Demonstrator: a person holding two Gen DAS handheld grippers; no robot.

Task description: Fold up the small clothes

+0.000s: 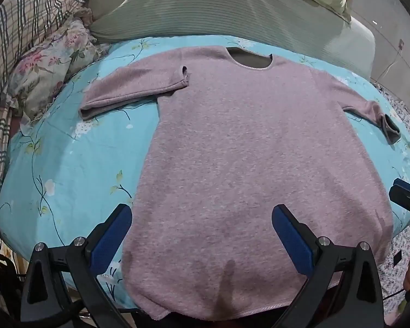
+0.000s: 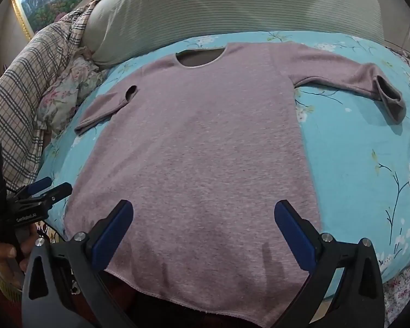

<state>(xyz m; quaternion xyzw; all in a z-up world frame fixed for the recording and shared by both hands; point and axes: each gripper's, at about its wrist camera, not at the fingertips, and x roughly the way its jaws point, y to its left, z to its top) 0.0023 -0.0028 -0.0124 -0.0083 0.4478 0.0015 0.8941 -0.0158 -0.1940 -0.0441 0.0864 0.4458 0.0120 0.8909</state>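
Left wrist view: my left gripper (image 1: pixel 202 218) and right gripper (image 2: pixel 203 216) gape empty above the pink sweater's (image 1: pixel 246 150) lower-frame hem, spread flat on the blue floral sheet (image 1: pixel 76 158) for folding.

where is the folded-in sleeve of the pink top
In the left wrist view, the folded sleeve lies left of the neckline, its cuff on the pink top.

Place: a home bedroom, where I work.
Bed: floral blue sheet (image 1: pixel 68 147), ribbed pillow (image 1: pixel 205 8), plaid quilt (image 1: pixel 22 27).
Wall: framed landscape painting (image 2: pixel 41 2).
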